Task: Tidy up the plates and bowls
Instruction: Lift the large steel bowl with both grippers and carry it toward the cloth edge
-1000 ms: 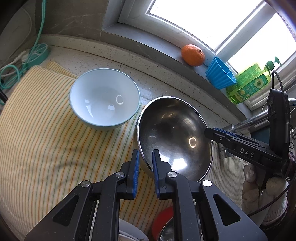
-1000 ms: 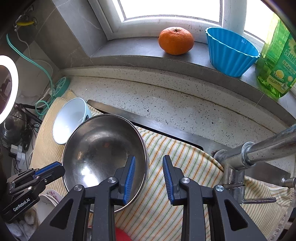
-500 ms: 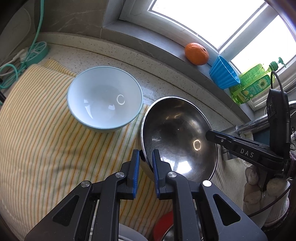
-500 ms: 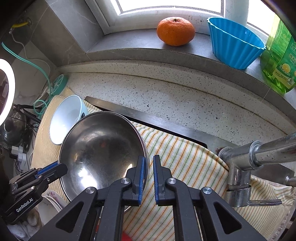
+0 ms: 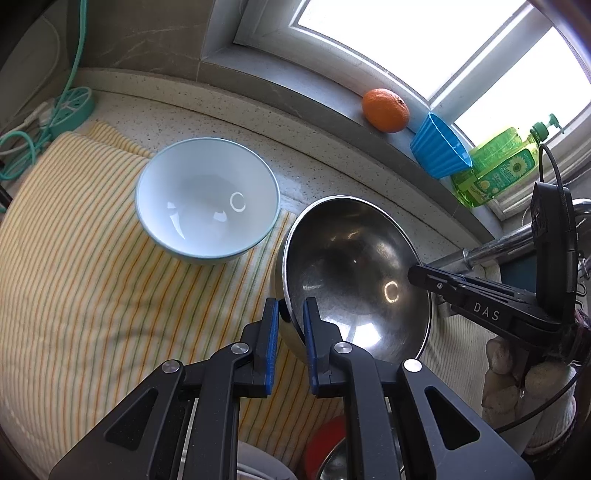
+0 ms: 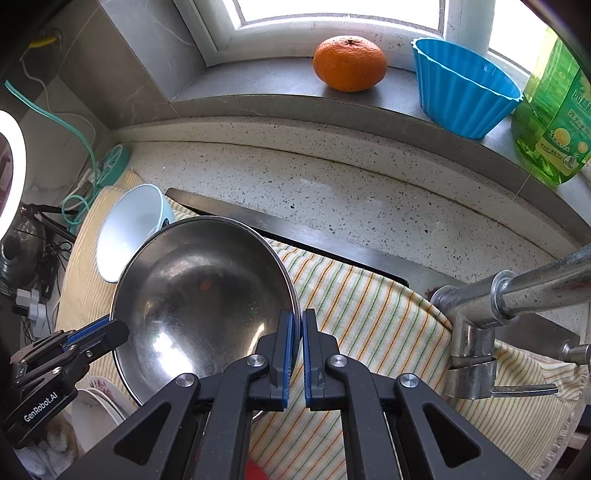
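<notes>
pale speckled stone counter [image 6: 332, 192] under a white-framed window [image 6: 332, 14], bright daylight pouring through. grey stone sill [image 6: 280, 85] below the glass, carrying a round orange fruit [image 6: 349, 62], a fluted blue plastic cup [image 6: 461, 86] just beside it, and a green dish-soap bottle [image 6: 554, 110] at the far right. grey marbled wall tile [image 5: 147, 33] to the left of the window. yellow striped cloth [image 5: 74, 277] spread over the counter and across a dark metal sink edge [image 6: 295, 229]. chrome tap [image 6: 517, 295] at the right. teal cable [image 5: 22, 147] and a teal round plug block [image 5: 72, 107] in the left corner. glowing white ring light [image 6: 11, 177] at the left edge.
</notes>
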### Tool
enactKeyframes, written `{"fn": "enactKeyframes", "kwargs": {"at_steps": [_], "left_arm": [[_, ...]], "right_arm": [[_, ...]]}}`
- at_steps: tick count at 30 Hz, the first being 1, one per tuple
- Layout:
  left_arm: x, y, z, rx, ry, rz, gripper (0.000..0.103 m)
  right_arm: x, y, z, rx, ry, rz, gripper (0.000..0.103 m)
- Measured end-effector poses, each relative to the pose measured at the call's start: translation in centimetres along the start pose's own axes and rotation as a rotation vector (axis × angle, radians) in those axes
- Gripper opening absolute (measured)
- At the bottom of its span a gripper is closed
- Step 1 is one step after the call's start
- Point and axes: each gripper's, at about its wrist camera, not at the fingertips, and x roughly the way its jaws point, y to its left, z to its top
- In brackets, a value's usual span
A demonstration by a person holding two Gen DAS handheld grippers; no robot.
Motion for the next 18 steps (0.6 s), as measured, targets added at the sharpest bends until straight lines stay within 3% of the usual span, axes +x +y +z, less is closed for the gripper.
{"fn": "enactKeyframes", "kwargs": {"at_steps": [18], "left_arm": [[-3.8,1.1,-1.0,0.011,-0.027,-0.041,0.011]], "right_arm": [[-3.4,2.2,-1.3,0.003,-0.045,-0.009,0.005]]}}
